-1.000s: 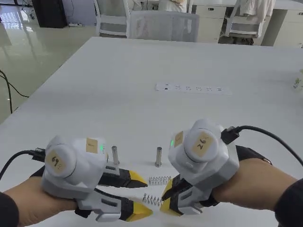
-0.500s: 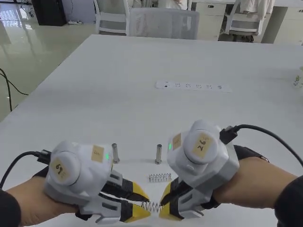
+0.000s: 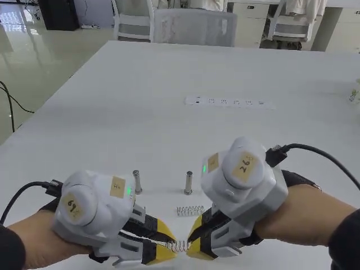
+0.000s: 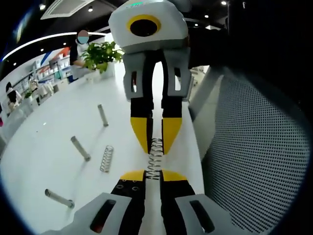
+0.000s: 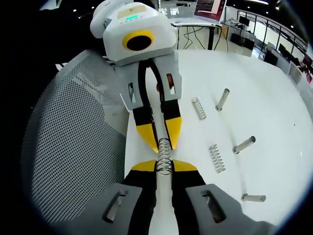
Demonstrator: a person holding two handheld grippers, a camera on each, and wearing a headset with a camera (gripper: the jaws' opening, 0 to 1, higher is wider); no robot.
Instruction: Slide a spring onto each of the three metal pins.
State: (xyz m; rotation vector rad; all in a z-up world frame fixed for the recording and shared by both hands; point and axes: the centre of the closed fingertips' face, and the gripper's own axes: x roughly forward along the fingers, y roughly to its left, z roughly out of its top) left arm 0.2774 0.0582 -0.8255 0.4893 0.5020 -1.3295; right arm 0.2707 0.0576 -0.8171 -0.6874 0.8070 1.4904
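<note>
Left tool (image 3: 165, 243) and right tool (image 3: 194, 241) meet tip to tip at bottom centre of the head view; each is clamped on one end of the same spring (image 3: 180, 245), which bridges the small gap between them over the tabletop (image 3: 169, 129). In the left gripper view its own jaws, at the bottom, are closed on the spring's near end; the right tool's yellow jaws pinch the far end from the top of the frame. A second spring (image 3: 190, 211) lies on the tabletop just above the tools in the head view; two pins (image 3: 188, 183) stand upright and bare above it; the right gripper view shows three pins along its right side.
</note>
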